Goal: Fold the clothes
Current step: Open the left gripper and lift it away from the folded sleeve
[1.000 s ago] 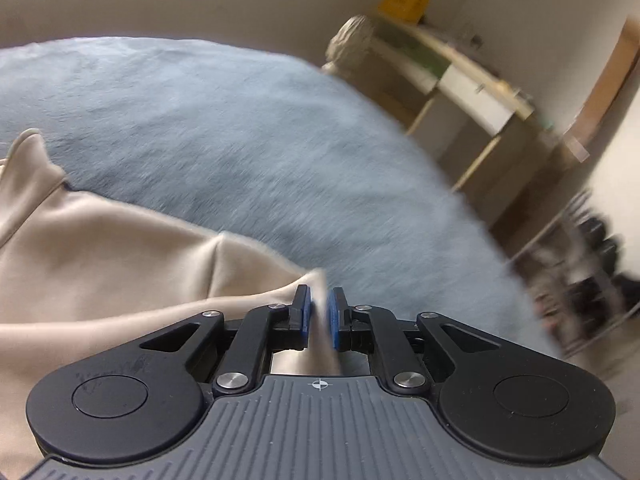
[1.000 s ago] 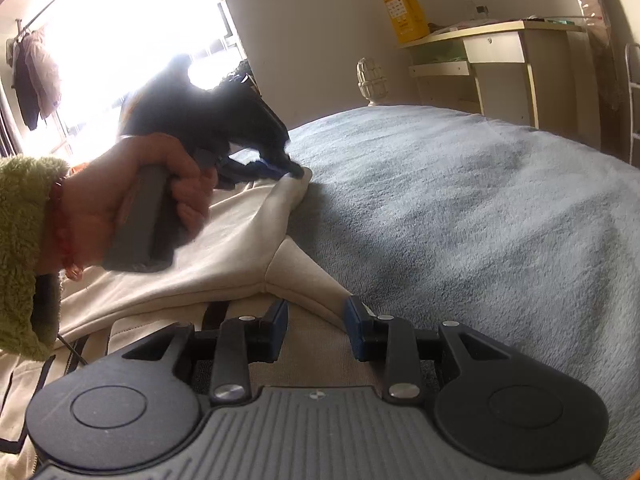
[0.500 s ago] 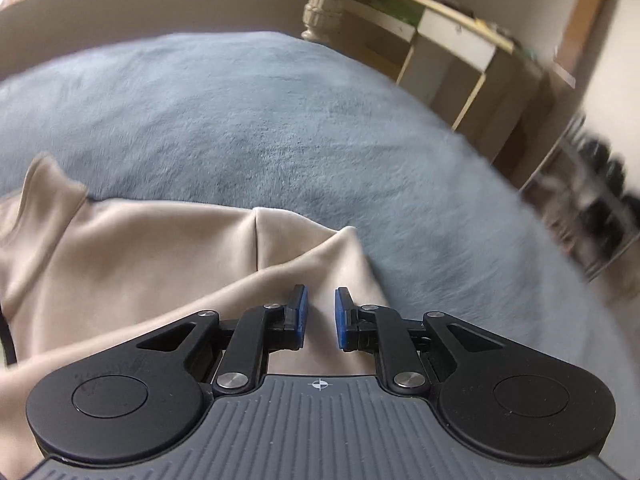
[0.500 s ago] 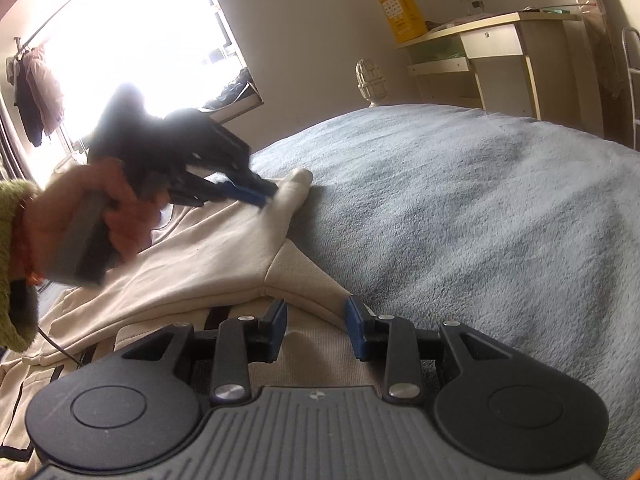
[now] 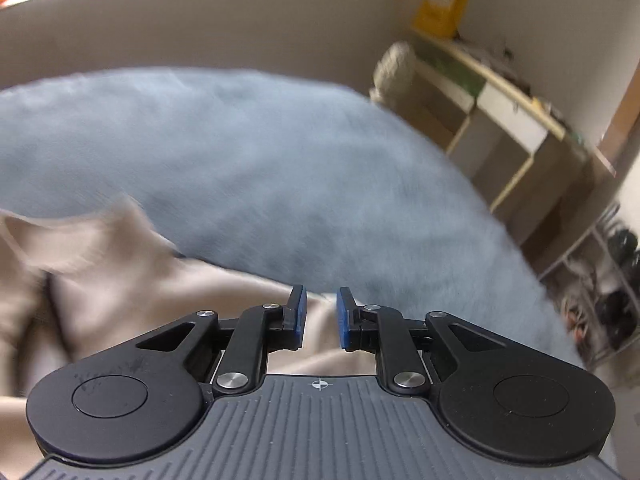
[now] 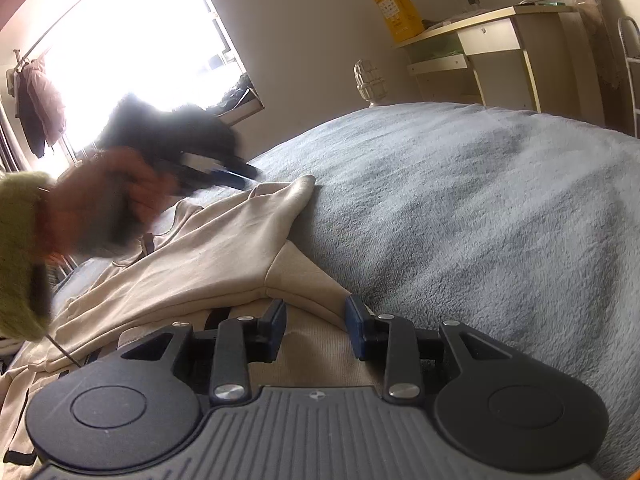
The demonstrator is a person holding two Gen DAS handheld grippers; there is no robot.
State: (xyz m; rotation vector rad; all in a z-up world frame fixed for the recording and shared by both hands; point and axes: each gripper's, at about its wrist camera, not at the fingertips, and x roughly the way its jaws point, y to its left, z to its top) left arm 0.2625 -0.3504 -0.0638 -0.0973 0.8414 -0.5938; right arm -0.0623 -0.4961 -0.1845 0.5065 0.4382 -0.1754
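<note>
Though blurred by motion, recorded the left gripper (image 5: 321,316) with a narrow, empty gap between its blue pads. Gap wider than one second ago, when nearly closed on a fold of cloth. Noted it raised off the beige sweatshirt (image 6: 208,256), whereas half a second ago level with the cuff (image 6: 300,192).

Seen from the right wrist: gripped by a hand (image 6: 100,200) in a fuzzy green sleeve (image 6: 18,248), hovering above and behind the cuff, apart from it.

Found the right gripper (image 6: 316,330) in the same place as in both earlier views. Jaws moderately apart, holding nothing, set just over the ribbed hem band (image 6: 316,356).

Located the sweatshirt lying across the near left part of the grey-blue blanket (image 6: 460,208). One sleeve laid out toward the far side and ending in a soft rounded cuff. Position of cuff and fold line unaltered since half a second ago.

Materials:
- Smooth matt knit on the sweatshirt body, with fine vertical ribbing on the hem.
- Short, plush, fleecy pile on the blanket.
- Hard black plastic on the gripper arms, with round metal pivots and a ridged grey base plate.

Beyond the bed, noted a pale desk (image 6: 500,40) carrying a yellow box (image 6: 396,10).
</note>
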